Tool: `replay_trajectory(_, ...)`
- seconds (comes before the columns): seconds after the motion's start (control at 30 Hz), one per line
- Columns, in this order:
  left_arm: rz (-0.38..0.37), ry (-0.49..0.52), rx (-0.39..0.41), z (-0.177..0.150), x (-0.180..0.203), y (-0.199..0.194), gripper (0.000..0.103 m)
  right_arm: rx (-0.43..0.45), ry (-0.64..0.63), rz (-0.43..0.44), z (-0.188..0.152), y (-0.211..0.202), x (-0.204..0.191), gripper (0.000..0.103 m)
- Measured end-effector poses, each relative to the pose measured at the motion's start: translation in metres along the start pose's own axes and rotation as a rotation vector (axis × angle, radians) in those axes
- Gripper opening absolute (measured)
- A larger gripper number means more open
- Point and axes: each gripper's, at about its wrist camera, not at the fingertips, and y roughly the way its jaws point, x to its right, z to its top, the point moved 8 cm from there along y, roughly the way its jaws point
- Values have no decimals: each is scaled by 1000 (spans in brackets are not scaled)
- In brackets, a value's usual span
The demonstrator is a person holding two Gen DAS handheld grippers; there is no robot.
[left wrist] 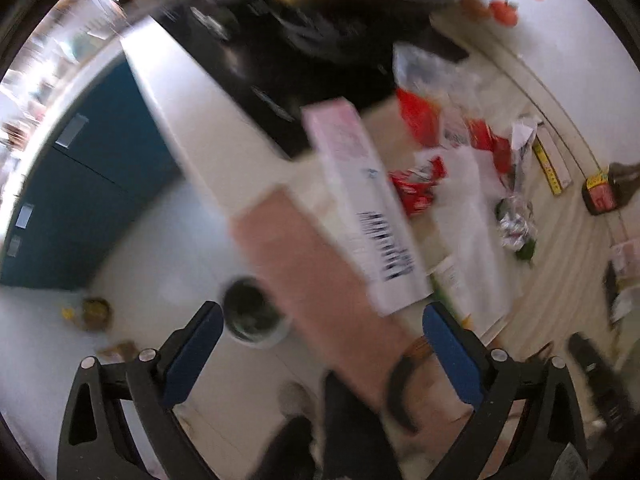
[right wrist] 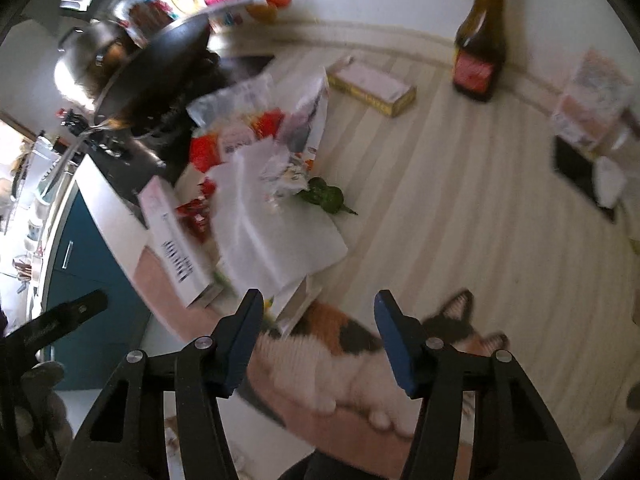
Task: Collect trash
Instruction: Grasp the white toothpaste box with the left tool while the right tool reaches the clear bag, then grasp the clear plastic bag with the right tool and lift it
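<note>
Both grippers, left gripper (left wrist: pixel 322 334) and right gripper (right wrist: pixel 318 330), stand wide apart and hold nothing. Collection appears barely begun: the trash pile (right wrist: pixel 264 168) lies at 11 o'clock on the counter (right wrist: pixel 460 208), white carton (right wrist: pixel 174 244) at 10 o'clock, bottle (right wrist: pixel 478 52) at 1 o'clock.

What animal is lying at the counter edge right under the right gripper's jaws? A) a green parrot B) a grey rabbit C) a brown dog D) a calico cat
D: the right wrist view shows a calico cat with orange, black and white fur and pointed ears, just beyond the open right gripper.
</note>
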Motion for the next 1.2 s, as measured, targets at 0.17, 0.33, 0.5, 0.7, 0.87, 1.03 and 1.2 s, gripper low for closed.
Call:
replay_trajectory(0.17, -15, -4, -156, 27, 36, 70, 76, -122, 29, 2, 28, 55, 22, 60)
replay_trajectory(0.33, 20, 23, -182, 31, 40, 95, 51, -211, -10, -3, 43, 95, 21, 60)
replay_trajectory(0.5, 92, 118, -150, 10, 27, 85, 44, -256, -22, 45, 41, 107, 9, 60)
replay_trajectory(0.7, 117, 133, -165, -12, 9, 78, 45, -198, 48, 136, 74, 109, -4, 61)
replay_trajectory(0.87, 117, 95, -177, -3, 5, 83, 55, -143, 74, 197, 115, 112, -26, 67)
replay_trajectory(1.03, 63, 50, -184, 3, -2, 79, 47, -154, 118, 157, 150, 158, -35, 67)
replay_trajectory(1.2, 132, 102, -120, -6, 7, 73, 42, -183, 98, 105, 157, 190, -34, 25)
